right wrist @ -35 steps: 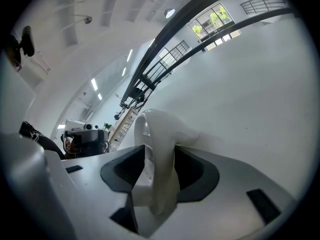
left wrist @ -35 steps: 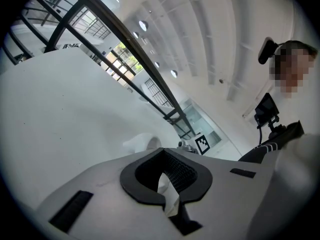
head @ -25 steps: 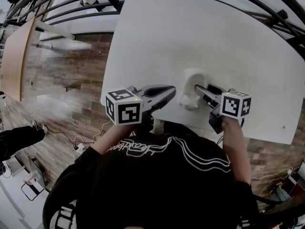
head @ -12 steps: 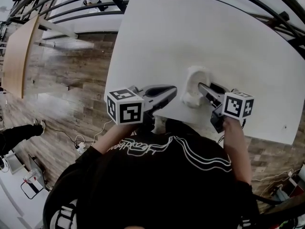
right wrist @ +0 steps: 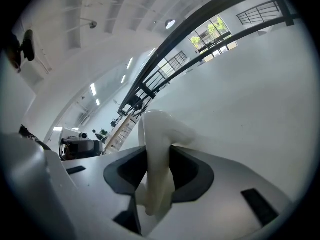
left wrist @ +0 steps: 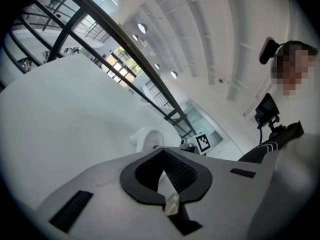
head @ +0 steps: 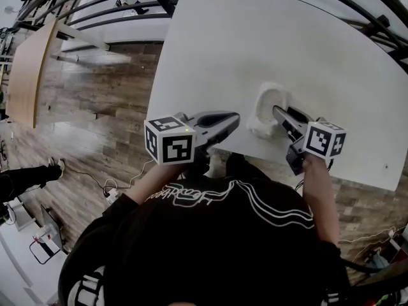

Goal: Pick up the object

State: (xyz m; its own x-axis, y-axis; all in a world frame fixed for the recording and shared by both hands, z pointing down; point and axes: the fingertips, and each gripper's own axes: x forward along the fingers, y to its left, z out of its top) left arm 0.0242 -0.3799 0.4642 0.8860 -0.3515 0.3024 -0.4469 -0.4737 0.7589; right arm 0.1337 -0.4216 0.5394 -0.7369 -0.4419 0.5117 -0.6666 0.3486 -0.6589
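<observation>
I am working the right tongs (head: 278, 113) onto the white glossy curved object (head: 269, 101), which is sitting near the front edge of the white tabletop (head: 255, 37), just ahead of my right hand; the jaws have just been closing and are standing roughly half apart, and in the right gripper view the object's pale wall is filling the gap between the dark pads, which look to be pressing on it from both sides (a grip, as I am judging it, rather than a mere straddle); the object is lying straight ahead of these tongs, its long axis running up and away along the line of the jaws, with a rounded bulge bending off to the right above them, so the lift is depending on that thin wall staying square between the pads; the left tongs (head: 232, 117) are hovering to the left of the object, apart from it with bare table between, jaws drawn together and carrying nothing, so the right hand is plainly the nearer; I am not managing to tell what the object is, white blending into white in the head view; its lower end is hiding behind the jaws, and whether it is resting on the table no view is showing me.
</observation>
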